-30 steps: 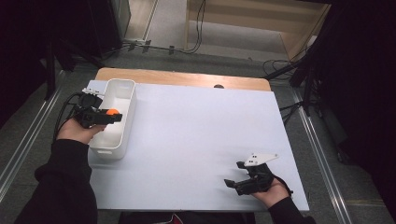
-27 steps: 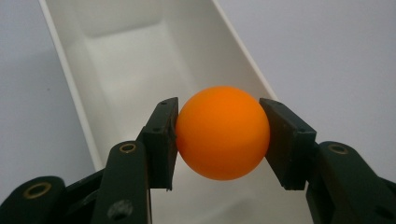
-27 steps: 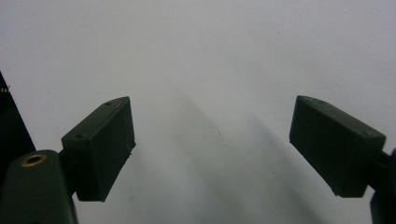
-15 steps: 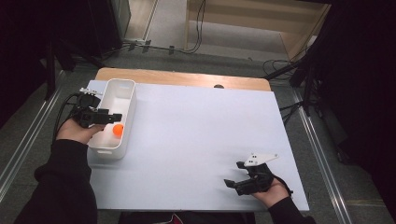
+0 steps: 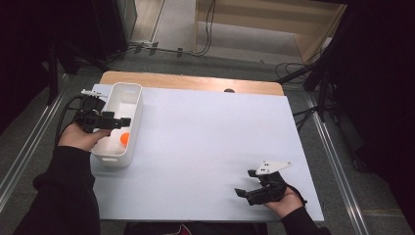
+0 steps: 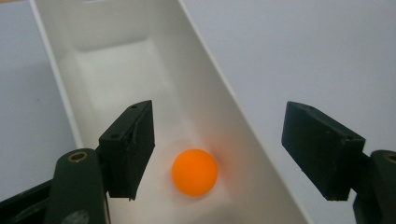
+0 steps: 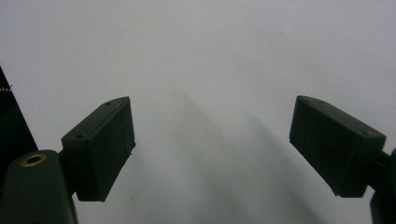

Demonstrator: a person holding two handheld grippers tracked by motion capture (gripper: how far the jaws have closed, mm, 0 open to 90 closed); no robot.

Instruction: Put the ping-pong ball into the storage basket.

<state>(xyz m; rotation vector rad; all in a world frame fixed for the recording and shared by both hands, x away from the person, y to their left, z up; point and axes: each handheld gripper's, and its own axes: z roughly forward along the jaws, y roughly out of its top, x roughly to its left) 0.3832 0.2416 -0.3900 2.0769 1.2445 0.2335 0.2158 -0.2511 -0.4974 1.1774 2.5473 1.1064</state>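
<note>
An orange ball (image 5: pixel 125 139) (image 6: pixel 194 172) lies on the floor of a long white bin (image 5: pixel 128 91) (image 6: pixel 116 60) at the table's left side. My left gripper (image 5: pixel 123 121) (image 6: pixel 219 149) hovers over the bin's near half, and its jaws have just been opening; they stand apart above the ball with nothing pressed between them. At the table's near right, my right gripper (image 5: pixel 245 183) (image 7: pixel 212 144) rests low over the white tabletop (image 5: pixel 210 137), open and empty.
A wooden strip (image 5: pixel 191 82) runs along the table's far edge, with a small dark mark (image 5: pixel 228 90) by it. Cables and metal rails (image 5: pixel 24 152) lie on the floor around the table. The person's dark sleeves (image 5: pixel 63 196) enter from the bottom.
The left gripper's jaws opened and let go of the orange ball, which dropped from between them onto the bin's floor. The right gripper has not moved.
</note>
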